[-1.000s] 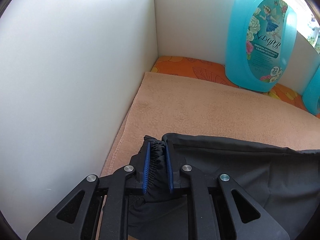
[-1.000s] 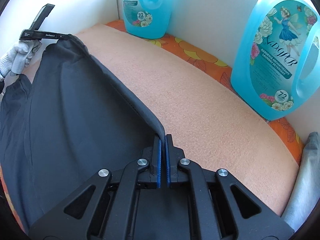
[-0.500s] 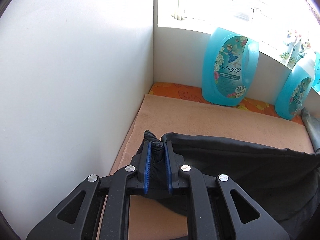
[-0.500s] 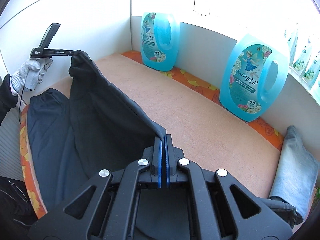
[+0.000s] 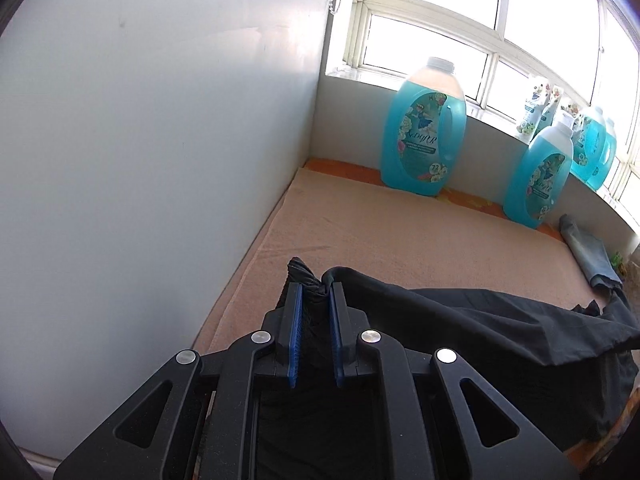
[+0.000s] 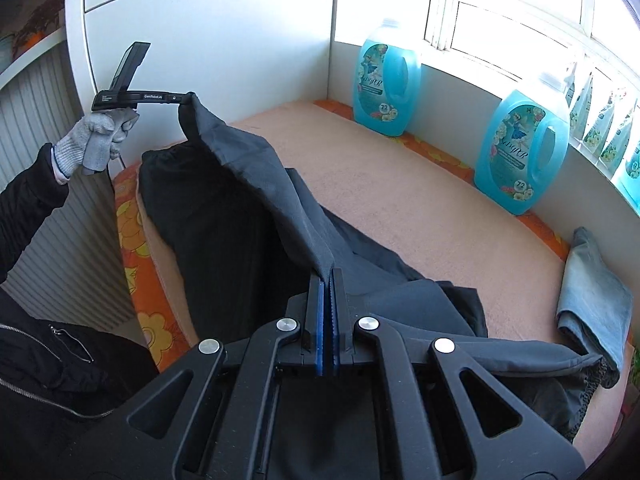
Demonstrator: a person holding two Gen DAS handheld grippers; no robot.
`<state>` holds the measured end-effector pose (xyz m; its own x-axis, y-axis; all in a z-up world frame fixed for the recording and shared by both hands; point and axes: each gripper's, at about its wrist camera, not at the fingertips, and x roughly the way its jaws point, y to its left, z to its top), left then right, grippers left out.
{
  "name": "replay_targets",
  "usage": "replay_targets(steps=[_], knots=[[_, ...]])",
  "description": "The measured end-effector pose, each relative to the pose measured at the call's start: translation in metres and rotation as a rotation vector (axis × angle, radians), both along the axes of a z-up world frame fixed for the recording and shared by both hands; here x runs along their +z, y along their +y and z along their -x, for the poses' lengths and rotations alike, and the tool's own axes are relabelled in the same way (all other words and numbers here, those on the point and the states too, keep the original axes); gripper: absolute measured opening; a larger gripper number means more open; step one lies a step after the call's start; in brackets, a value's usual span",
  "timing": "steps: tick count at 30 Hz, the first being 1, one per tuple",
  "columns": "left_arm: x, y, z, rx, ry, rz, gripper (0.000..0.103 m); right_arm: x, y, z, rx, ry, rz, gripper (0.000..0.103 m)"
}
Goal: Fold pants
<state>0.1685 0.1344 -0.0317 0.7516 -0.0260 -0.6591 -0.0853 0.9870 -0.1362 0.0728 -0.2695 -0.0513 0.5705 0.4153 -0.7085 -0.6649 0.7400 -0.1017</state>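
While the black pants [image 6: 248,216] hang stretched between the two grippers, one edge lifted and the rest draped on the peach towel [image 6: 420,208], the left gripper [image 5: 316,304] is clamped narrow on a bunched corner of fabric, and the right gripper [image 6: 327,276] is pinched right down on the edge of the same hem. The gloved left hand [image 6: 94,140] holds its tool up by the white wall [image 5: 160,140]; two blue detergent jugs [image 6: 386,84] stand along the back, and folded jeans [image 6: 596,292] lie off at the right.
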Motion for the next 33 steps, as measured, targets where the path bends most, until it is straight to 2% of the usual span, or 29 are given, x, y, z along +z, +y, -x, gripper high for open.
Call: replay_targets(steps=[6, 13, 17, 20, 22, 23, 24, 25, 26, 29, 33], knots=[[-0.027, 0.002, 0.037, -0.003, 0.065, -0.009, 0.011, -0.038, 0.01, 0.033, 0.018, 0.085, 0.007, 0.003], [-0.044, 0.009, 0.062, 0.013, 0.106, -0.039, 0.011, -0.066, 0.011, 0.038, 0.001, 0.165, 0.04, 0.003], [-0.048, 0.013, 0.073, 0.019, 0.113, -0.005, 0.011, -0.071, 0.015, 0.041, 0.023, 0.195, 0.101, 0.003], [-0.049, 0.018, 0.076, 0.014, 0.107, 0.071, 0.012, -0.065, 0.017, 0.041, 0.014, 0.175, 0.114, 0.004], [-0.05, 0.017, 0.076, 0.011, 0.101, 0.096, 0.023, -0.056, 0.018, 0.038, 0.028, 0.196, 0.095, 0.012], [-0.05, 0.016, 0.076, 0.015, 0.096, 0.103, 0.031, -0.05, 0.02, 0.038, 0.038, 0.194, 0.081, 0.024], [-0.05, 0.015, 0.075, 0.011, 0.091, 0.111, 0.032, -0.043, 0.022, 0.037, 0.05, 0.182, 0.065, 0.037], [-0.05, 0.013, 0.073, 0.006, 0.09, 0.117, 0.032, -0.035, 0.026, 0.036, 0.063, 0.171, 0.051, 0.042], [-0.051, 0.012, 0.071, 0.009, 0.092, 0.114, 0.032, -0.027, 0.03, 0.033, 0.077, 0.165, 0.036, 0.045], [-0.058, 0.014, 0.062, 0.033, 0.108, 0.123, 0.032, -0.003, 0.05, 0.019, 0.123, 0.136, 0.007, 0.046], [-0.065, 0.019, 0.055, 0.073, 0.113, 0.165, 0.032, 0.015, 0.094, -0.02, 0.183, 0.098, 0.001, 0.051]])
